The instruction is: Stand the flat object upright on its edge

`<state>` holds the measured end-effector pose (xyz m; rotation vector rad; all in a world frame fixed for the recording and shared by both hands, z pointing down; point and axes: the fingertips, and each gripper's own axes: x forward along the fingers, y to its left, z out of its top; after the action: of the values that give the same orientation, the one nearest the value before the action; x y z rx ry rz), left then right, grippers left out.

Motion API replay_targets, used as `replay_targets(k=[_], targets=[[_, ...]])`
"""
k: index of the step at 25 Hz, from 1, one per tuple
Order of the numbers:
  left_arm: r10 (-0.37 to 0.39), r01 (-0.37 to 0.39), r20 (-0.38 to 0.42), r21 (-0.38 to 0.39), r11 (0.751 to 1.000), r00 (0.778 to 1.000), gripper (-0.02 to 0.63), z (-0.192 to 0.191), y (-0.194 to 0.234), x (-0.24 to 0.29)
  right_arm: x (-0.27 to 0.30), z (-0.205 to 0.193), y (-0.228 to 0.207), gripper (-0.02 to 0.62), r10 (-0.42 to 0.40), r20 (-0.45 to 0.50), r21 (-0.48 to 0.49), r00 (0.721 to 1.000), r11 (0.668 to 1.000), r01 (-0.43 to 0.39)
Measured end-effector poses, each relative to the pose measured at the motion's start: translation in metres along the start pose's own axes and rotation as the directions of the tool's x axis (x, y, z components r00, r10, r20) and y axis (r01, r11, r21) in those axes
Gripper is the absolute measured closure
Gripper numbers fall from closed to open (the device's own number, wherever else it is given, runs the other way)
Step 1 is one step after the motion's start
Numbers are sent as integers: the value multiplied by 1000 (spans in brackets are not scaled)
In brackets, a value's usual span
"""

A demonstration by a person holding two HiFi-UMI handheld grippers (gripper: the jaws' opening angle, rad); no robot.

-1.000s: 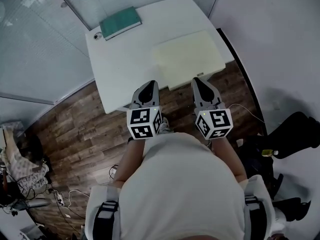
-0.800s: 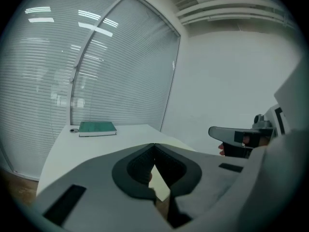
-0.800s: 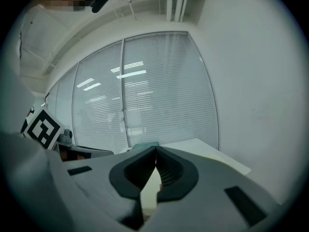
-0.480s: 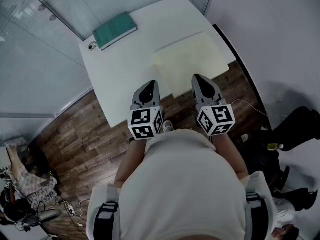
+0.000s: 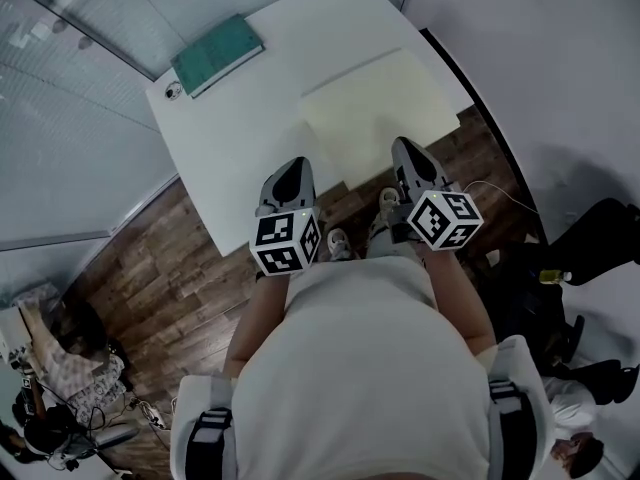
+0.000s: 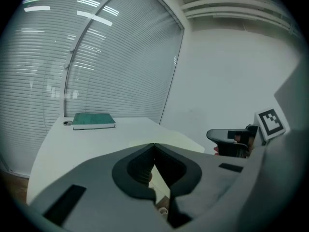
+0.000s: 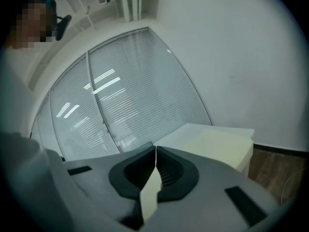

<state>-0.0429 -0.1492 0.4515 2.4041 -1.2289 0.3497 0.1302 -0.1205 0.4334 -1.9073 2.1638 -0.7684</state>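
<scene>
A flat green book [image 5: 217,54] lies at the far left corner of the white table [image 5: 250,138]; the left gripper view shows this book [image 6: 94,121] lying flat too. A pale yellow mat [image 5: 380,108] covers the table's right part. My left gripper [image 5: 293,173] hovers over the table's near edge, shut and empty. To its right, my right gripper [image 5: 412,153] is at the mat's near edge, also shut with nothing in it. In each gripper view the jaws meet, for the left gripper [image 6: 153,145] and the right gripper [image 7: 155,148]. The book is well beyond both.
A small round object [image 5: 171,90] sits beside the book. Glass walls with blinds [image 5: 70,138] run behind and left of the table. Wooden floor [image 5: 150,268] lies below its near edge. Clutter and cables [image 5: 60,388] are at lower left, dark items [image 5: 590,248] at right.
The right gripper has turned so its marker cube swings to the right, and it has shifted slightly right. The left gripper holds nearly still. Both stay shut.
</scene>
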Motion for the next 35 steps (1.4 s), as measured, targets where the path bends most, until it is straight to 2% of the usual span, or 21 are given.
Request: replay_targets(k=[9,10,11,12,13,15,17,20,22,29,35], targets=[[7,-8,-51,-25,1000,999,586,-19,0,14,6,-31,-48,574,-24,-40,224,999,974,33],[6,-7,-55,-22,1000,998,586,-20,-1,16,6,-34,-52,565,-16,-43,254,999,967,27],[6,-8,-57,-18,1000,998,586,-20,-3,18,6,-38,-55,522,-3,-44,292,999,956,16],[8,-8,-59,-15,1000,998,586,-21,-4,20,6,-42,-59,417,9,-42,341,999,940,6],[9,-10,-61,-12,1000,998,586,-21,-6,21,4,-46,-65,346,11,-37,399,999,917,4],[11,-11,-66,-8,1000,998,586,-23,-9,23,-1,-55,-78,299,-13,-31,508,999,861,27],[10,-10,-73,-4,1000,997,586,-24,-11,25,-4,-65,-90,285,-43,-43,560,998,826,60],[7,-6,-84,7,1000,996,586,-27,-15,30,-6,-82,-106,263,-73,-82,590,994,801,107],[5,-4,-97,17,1000,995,586,-31,-19,31,-5,-92,-113,251,-73,-102,625,992,771,122],[17,-10,-132,52,999,991,586,-43,-27,31,11,-118,-124,187,-21,-130,755,991,646,112],[63,-56,-147,49,997,987,586,-50,-18,25,40,-128,-132,170,-5,-122,815,993,570,103]])
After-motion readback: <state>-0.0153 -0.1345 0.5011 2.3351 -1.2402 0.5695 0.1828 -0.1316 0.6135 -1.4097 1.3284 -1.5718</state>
